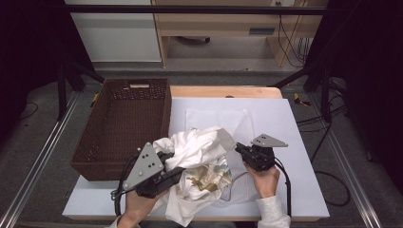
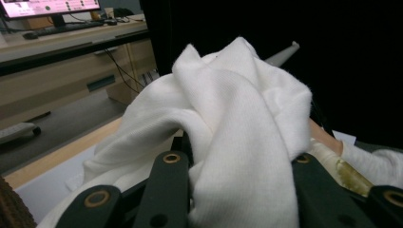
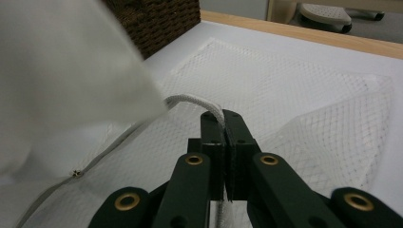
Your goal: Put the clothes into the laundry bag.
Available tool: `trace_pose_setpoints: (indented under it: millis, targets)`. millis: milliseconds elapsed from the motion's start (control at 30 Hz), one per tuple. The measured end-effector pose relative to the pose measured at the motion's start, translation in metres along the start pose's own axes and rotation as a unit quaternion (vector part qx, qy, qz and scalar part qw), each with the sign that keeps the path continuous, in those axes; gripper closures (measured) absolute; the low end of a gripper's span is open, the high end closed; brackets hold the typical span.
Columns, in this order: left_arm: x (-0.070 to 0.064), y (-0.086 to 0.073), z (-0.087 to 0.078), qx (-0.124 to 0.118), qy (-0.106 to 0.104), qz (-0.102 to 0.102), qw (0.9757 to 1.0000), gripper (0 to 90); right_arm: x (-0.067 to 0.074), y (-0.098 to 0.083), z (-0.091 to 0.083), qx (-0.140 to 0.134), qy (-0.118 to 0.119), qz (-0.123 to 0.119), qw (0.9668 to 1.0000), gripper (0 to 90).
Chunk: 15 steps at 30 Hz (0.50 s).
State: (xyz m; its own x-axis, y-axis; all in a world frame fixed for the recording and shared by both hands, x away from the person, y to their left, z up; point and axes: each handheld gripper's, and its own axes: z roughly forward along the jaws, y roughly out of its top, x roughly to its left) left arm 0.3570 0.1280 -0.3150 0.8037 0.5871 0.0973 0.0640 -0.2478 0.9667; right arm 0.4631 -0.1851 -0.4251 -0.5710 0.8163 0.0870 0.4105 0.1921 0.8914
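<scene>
Evidently the white garment (image 1: 199, 166) is being loaded into the mesh laundry bag (image 3: 294, 95) on the white surface (image 1: 294, 123), beside the wicker basket (image 1: 123, 123). Left tool (image 1: 178, 172) grips bunched garment cloth; right tool (image 3: 223, 121), jaws closed, pinches the bag's rim cord, angled low. Next: push the cloth through the opening.

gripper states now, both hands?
Left gripper: closed on the white garment, cloth bunched between its jaws.
Right gripper: shut on the white cord at the mesh bag rim.
</scene>
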Motion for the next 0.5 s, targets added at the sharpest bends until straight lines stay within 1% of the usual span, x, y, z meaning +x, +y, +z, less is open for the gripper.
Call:
trace_pose_setpoints:
  millis: [167, 300, 367, 433, 500]
  targets:
    - [-0.005, -0.020, 0.009, 0.032, -0.016, -0.004, 0.9994, 71.3, -0.001, -0.001, 0.005, 0.005, -0.006, 0.002, 1.0000, 88.5]
    - [-0.007, -0.034, 0.018, 0.059, -0.022, -0.002, 0.9980, 71.2, -0.001, -0.001, 0.008, 0.006, -0.008, 0.002, 1.0000, 88.5]
    - [-0.008, -0.040, 0.026, 0.074, -0.023, -0.003, 0.9970, 71.1, 0.000, -0.001, 0.008, 0.004, -0.008, 0.001, 1.0000, 88.5]
    - [-0.008, -0.048, 0.038, 0.093, -0.028, -0.003, 0.9953, 71.1, 0.000, -0.001, 0.007, 0.001, -0.006, 0.002, 1.0000, 88.5]
    - [-0.008, -0.053, 0.050, 0.102, -0.037, -0.007, 0.9941, 71.1, 0.000, 0.000, 0.006, 0.000, -0.006, 0.002, 1.0000, 88.5]
